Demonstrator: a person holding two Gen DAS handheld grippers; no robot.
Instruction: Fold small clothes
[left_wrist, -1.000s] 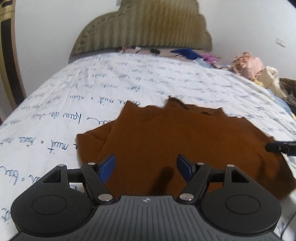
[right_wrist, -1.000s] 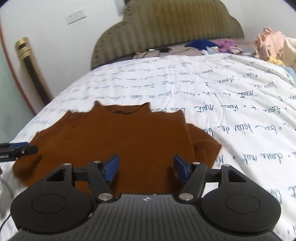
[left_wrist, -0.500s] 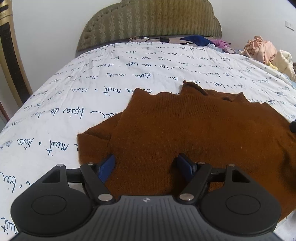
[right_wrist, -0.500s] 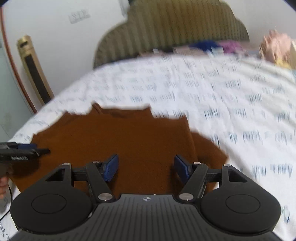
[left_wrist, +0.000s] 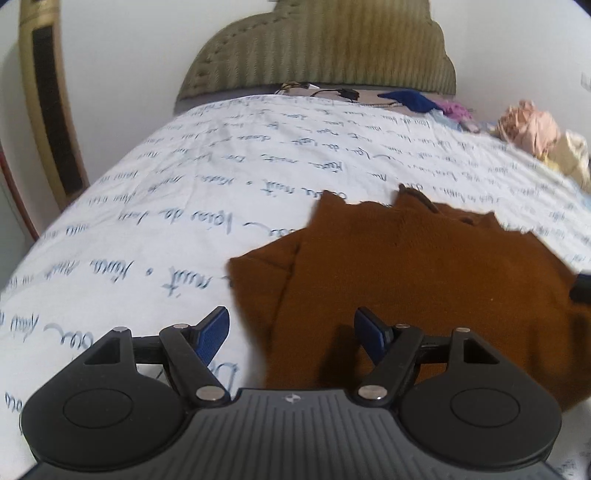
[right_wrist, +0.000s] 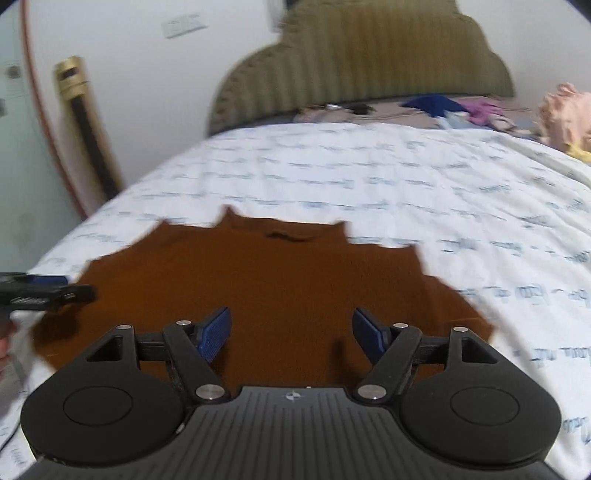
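Note:
A brown knitted top lies spread flat on the white bed sheet with its neckline toward the headboard. My left gripper hovers open over the garment's left sleeve edge, nothing between its blue pads. In the right wrist view the same brown top fills the middle, and my right gripper hangs above its lower part, jaws opening and empty. The left gripper's finger shows at the left edge of that view. The right gripper's tip pokes in at the right edge of the left wrist view.
An olive padded headboard stands at the far end. Loose clothes lie there: a blue piece, a purple one and a pink bundle at the right. A gold and black post leans at the left wall.
My left gripper has shifted left, so its left pad now hangs over white sheet beside the sleeve. The right gripper's jaws stand a little wider, and its view has swung slightly.

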